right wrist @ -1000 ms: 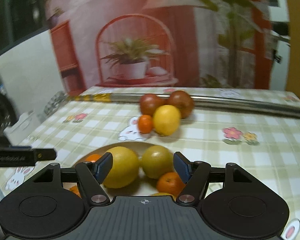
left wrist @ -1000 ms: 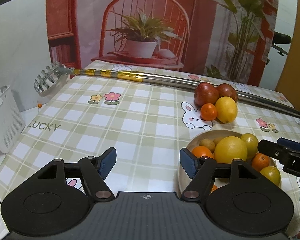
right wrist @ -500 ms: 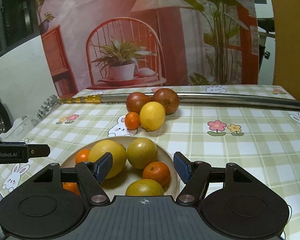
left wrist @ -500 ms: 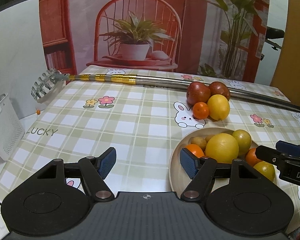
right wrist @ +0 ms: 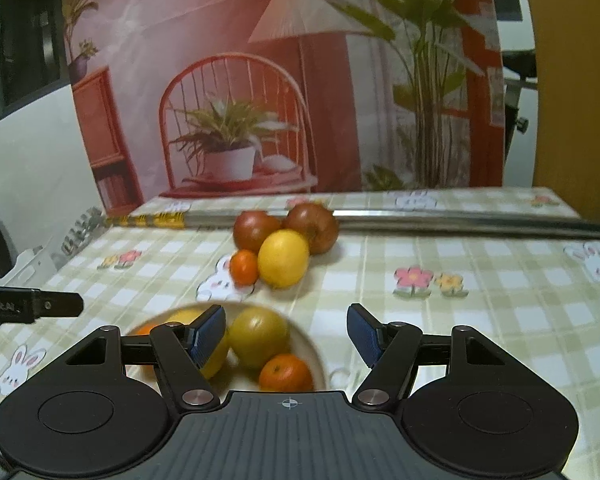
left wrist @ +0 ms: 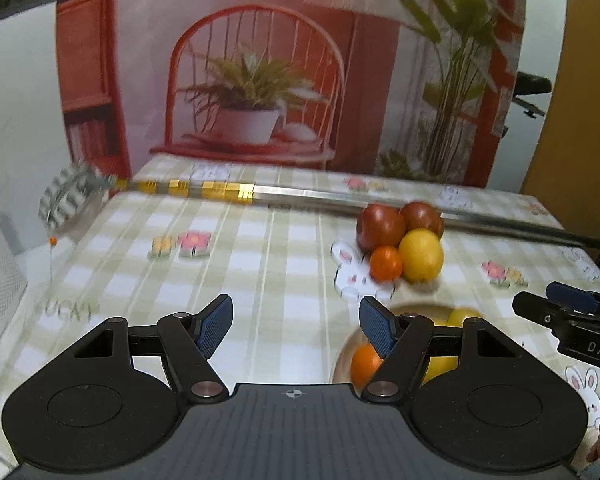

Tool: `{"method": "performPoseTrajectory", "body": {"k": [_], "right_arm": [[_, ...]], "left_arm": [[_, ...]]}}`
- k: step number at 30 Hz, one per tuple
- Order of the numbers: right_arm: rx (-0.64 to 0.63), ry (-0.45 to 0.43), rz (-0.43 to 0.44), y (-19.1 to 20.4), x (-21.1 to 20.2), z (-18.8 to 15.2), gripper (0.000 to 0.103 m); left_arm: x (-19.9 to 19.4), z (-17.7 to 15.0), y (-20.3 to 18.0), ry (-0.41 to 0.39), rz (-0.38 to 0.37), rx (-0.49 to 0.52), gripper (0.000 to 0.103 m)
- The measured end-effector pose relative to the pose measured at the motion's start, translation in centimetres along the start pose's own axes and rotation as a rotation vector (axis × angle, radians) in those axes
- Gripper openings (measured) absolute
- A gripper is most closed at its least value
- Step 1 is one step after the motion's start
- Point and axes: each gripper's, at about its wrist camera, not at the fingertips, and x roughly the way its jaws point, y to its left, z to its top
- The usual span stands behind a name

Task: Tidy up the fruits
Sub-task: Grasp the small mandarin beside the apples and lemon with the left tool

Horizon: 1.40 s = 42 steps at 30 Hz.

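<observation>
Bowl [right wrist: 318, 364] of fruit half hidden behind both grippers, left [left wrist: 296, 326] and right [right wrist: 286, 332], jaws apart, empty. Loose pile [right wrist: 286, 240] mid-desk against metal pole [right wrist: 460, 218], slightly blurred.

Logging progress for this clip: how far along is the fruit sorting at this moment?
Partly done. Several citrus fruits already sit in the bowl. Nothing is in hand: the left gripper and right gripper are both open and empty. Left on the tablecloth is a cluster beside the metal pole: two red apples, a lemon and a small orange.
</observation>
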Motion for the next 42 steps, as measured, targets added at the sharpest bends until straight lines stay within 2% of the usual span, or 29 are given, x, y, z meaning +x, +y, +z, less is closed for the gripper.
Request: {"method": "performPoseTrajectory", "body": {"k": [3, 6, 14, 24, 28, 30, 35, 42], "right_arm": [[-0.002, -0.014, -0.001, -0.7, 0.4, 1.1, 0.064], [-0.005, -0.033, -0.003, -1.5, 0.9, 2.4, 0.064], [0.012, -0.069, -0.017, -4.1, 3.0, 5.7, 0.064], [0.042, -0.037, -0.043, -6.7, 6.3, 5.4, 0.064], [0.048, -0.036, -0.049, -7.3, 7.1, 5.4, 0.064], [0.06, -0.037, -0.052, -7.8, 7.5, 5.6, 0.064], [0.087, -0.044, -0.05, -8.8, 8.2, 6.2, 0.064], [0.096, -0.052, -0.049, -9.6, 8.7, 6.9, 0.064]], "left_arm": [[0.1, 1.8, -0.5, -0.031, -0.006, 0.048, 0.072], [0.6, 3.4, -0.9, -0.039, -0.047, 0.07, 0.072], [4.8, 5.7, -2.5, 0.005, -0.122, 0.11, 0.072], [13.2, 5.2, -4.4, 0.163, -0.224, 0.105, 0.07], [16.0, 4.7, -4.9, 0.231, -0.267, 0.1, 0.058], [17.1, 4.5, -5.1, 0.257, -0.28, 0.098, 0.055], [18.6, 4.0, -5.6, 0.278, -0.293, 0.128, 0.054], [18.9, 4.1, -6.1, 0.262, -0.287, 0.164, 0.054]]}}
